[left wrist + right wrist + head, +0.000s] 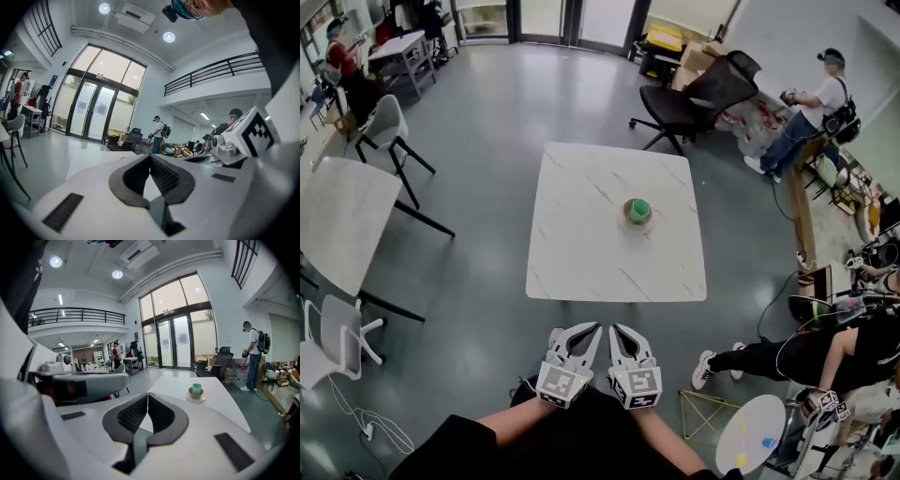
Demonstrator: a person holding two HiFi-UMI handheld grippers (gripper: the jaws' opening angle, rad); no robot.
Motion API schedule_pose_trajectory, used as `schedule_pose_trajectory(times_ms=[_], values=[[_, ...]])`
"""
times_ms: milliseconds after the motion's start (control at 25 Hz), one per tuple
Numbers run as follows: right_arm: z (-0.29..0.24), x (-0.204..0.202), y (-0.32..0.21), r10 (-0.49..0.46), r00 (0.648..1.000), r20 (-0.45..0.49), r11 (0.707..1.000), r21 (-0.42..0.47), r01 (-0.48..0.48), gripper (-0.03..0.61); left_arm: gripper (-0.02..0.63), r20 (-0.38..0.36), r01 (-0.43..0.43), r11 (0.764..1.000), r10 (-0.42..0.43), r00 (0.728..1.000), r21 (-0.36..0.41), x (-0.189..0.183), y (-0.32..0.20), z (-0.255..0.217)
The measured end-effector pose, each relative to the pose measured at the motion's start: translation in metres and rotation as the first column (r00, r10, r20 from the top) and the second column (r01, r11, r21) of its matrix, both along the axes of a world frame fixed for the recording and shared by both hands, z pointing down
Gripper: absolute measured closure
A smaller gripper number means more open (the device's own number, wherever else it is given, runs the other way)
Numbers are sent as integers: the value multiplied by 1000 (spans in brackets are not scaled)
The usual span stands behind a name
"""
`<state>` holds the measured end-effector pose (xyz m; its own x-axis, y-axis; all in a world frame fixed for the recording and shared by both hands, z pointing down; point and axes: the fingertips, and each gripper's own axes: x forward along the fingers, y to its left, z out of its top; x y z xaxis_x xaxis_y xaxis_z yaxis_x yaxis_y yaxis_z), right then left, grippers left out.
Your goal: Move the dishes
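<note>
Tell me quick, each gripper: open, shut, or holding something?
Left gripper: shut, jaws together, nothing between them.
Right gripper: shut, jaws together, empty; the small green cup stands well ahead of it on the white marble-top table.

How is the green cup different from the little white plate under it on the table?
The green cup is green; the white saucer is white. The green cup is upright and narrow; the white saucer is flat and wider. The green cup sits on top, inside a brown bowl; the white saucer lies at the bottom, right on the table. Both belong to one small stack.
</note>
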<state>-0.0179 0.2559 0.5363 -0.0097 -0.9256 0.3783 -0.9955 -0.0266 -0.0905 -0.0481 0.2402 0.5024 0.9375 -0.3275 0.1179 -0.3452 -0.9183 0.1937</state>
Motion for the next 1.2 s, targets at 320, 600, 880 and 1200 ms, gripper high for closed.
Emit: schedule_pose_trajectory(times_ms=[320, 600, 880, 1200], values=[[-22, 14, -85, 74, 997, -17, 997, 28, -74, 561, 597, 2, -38, 998, 38, 999, 43, 13, -89, -15], [-11, 42, -106, 118, 993, 12, 993, -6, -118, 561, 597, 11, -27, 1000, 27, 1000, 11, 23, -127, -5], [6, 83, -135, 134, 990, 40, 991, -29, -133, 561, 597, 39, 10, 1000, -9, 999, -8, 51, -162, 9], [26, 177, -187, 135, 988, 81, 990, -49, -132, 560, 597, 102, 38, 999, -35, 994, -20, 113, -210, 21]])
